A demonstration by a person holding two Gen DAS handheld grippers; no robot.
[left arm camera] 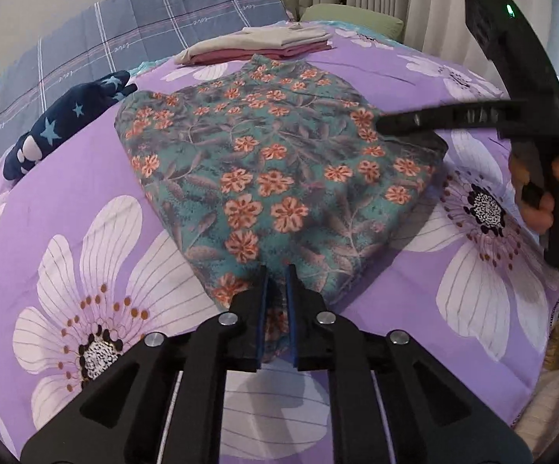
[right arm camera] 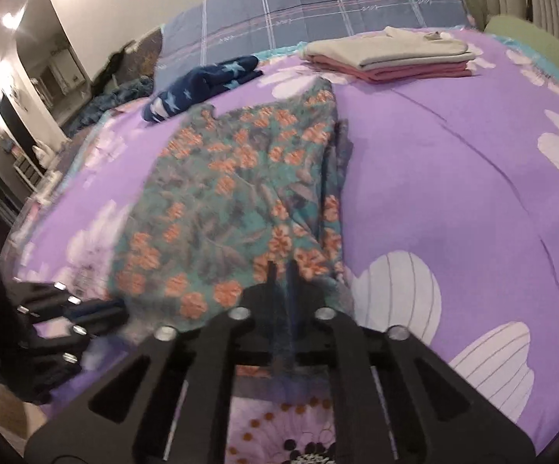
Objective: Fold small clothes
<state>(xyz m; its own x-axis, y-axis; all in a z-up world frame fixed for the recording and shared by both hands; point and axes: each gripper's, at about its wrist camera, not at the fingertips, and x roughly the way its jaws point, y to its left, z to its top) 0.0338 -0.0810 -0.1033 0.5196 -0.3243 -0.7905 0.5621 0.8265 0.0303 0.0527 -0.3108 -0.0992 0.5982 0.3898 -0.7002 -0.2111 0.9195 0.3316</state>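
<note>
Purple flowered bedspread [left arm camera: 86, 178] is giving you a wide, soft work surface, w/ a plaid quilt [left arm camera: 132, 34] propped at the far end. You're working the teal floral garment [left arm camera: 271, 170], which is lying mid-bed, partly folded, near hem toward you.

Left gripper [left arm camera: 277, 290] is pinching the near hem, fingers nearly together w/ cloth bunched between the blue pads [left arm camera: 263, 309]. Right gripper [right arm camera: 281, 274] is gripping the garment's right near edge; that view is blurred, but the fingers look pressed close on fabric, so I'm judging it clamped.

You're probably setting up the next fold, near hem toward the far end. To do it well:
- keep both pinches level so the edge isn't skewing
- lift just enough to clear the layer below, since thin cloth is likely dragging & wrinkling
- lay down far edge first, then let go

Room-wise: you're getting open bedspread on both sides of the garment. Far end is tighter: the folded stack [left arm camera: 256, 44], beige on pink, is sitting just beyond the garment's far tip, and a navy star-print item [left arm camera: 67, 123] is lying near its far-left corner. Keep the fold short of both. Right bed edge is near your right hand [left arm camera: 542, 189], so don't be drifting that way.
</note>
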